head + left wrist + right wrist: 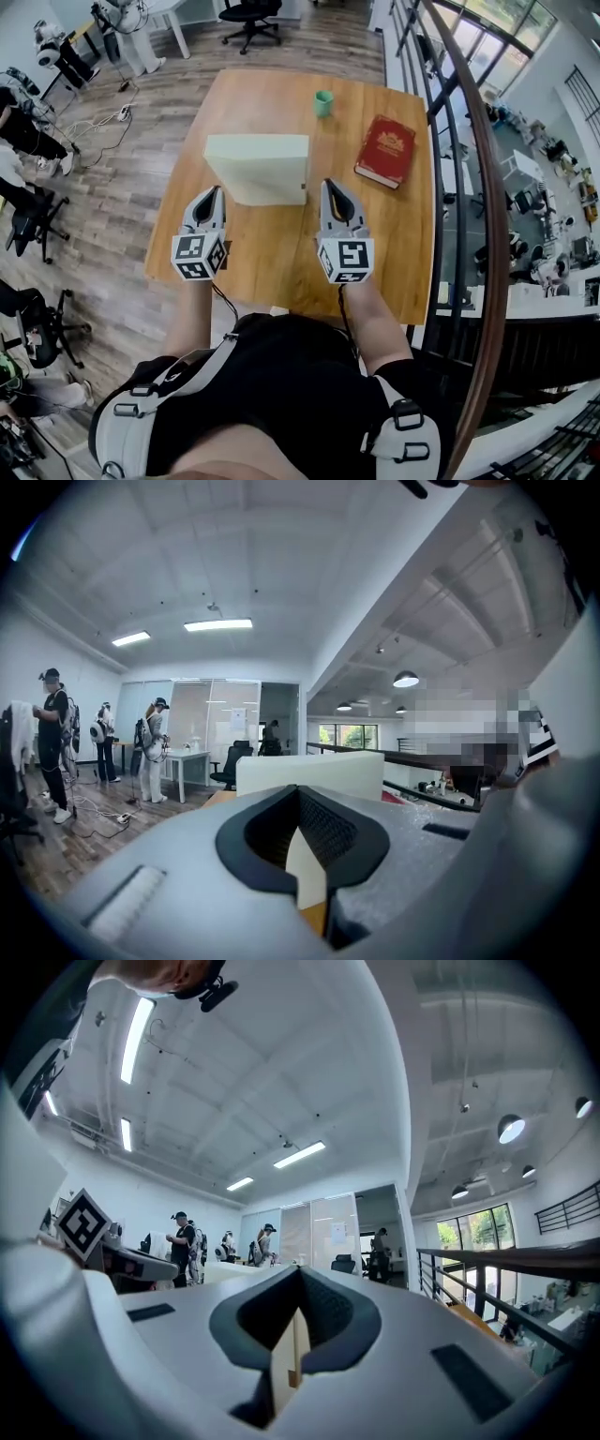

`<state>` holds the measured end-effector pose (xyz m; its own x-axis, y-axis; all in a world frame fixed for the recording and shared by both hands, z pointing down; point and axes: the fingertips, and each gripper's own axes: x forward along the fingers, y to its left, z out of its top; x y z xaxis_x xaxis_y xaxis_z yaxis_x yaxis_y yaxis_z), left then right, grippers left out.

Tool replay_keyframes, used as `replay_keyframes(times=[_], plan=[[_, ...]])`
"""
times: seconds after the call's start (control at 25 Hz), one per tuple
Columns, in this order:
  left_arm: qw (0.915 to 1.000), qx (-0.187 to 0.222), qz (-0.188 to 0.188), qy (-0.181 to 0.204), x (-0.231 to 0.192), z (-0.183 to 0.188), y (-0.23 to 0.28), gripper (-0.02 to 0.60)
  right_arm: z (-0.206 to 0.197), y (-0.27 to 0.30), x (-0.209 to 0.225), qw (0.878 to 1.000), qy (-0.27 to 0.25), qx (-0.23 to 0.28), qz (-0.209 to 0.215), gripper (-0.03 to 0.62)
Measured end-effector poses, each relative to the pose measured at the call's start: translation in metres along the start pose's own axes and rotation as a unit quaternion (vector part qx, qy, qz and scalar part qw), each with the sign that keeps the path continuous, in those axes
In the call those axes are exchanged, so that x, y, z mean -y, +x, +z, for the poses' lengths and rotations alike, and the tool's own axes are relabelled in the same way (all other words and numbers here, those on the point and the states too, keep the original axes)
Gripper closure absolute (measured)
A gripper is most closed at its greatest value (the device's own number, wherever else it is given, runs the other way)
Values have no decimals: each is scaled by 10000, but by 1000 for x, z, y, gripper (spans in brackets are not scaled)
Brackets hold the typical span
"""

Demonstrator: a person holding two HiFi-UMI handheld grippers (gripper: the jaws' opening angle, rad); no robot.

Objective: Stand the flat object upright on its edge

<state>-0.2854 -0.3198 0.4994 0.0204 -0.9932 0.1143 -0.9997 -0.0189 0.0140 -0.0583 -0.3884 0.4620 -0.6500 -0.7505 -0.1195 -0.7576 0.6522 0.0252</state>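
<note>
A red book (385, 150) lies flat on the wooden table (281, 253), at the right and beyond my right gripper. A cream rectangular block (261, 167) stands in the middle of the table; the left gripper view shows its top edge (309, 769) just ahead. My left gripper (215, 193) hovers at the block's near left corner, jaws shut with nothing between them. My right gripper (329, 187) sits just right of the block's near right corner, also shut and empty. In both gripper views the jaw tips meet (298, 789) (298, 1271).
A green cup (323, 103) stands at the table's far side. A curved railing (487, 234) and a drop run along the right of the table. Office chairs (251, 19) and standing people (52, 742) are on the wooden floor to the left and behind.
</note>
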Motion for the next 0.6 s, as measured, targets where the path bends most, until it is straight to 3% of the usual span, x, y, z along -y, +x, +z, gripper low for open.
replay_keyframes(times=[0.24, 0.4, 0.6], plan=[[9985, 206, -476, 179, 65, 16, -16, 577, 9, -41, 28, 9969, -119, -138, -770, 589], [9963, 230, -802, 204, 101, 19, -13, 577, 7, -66, 38, 9950, -382, -331, -857, 589], [9941, 238, -1034, 229, 134, 21, -4, 577, 9, -91, 54, 9937, -306, -329, -1027, 589]])
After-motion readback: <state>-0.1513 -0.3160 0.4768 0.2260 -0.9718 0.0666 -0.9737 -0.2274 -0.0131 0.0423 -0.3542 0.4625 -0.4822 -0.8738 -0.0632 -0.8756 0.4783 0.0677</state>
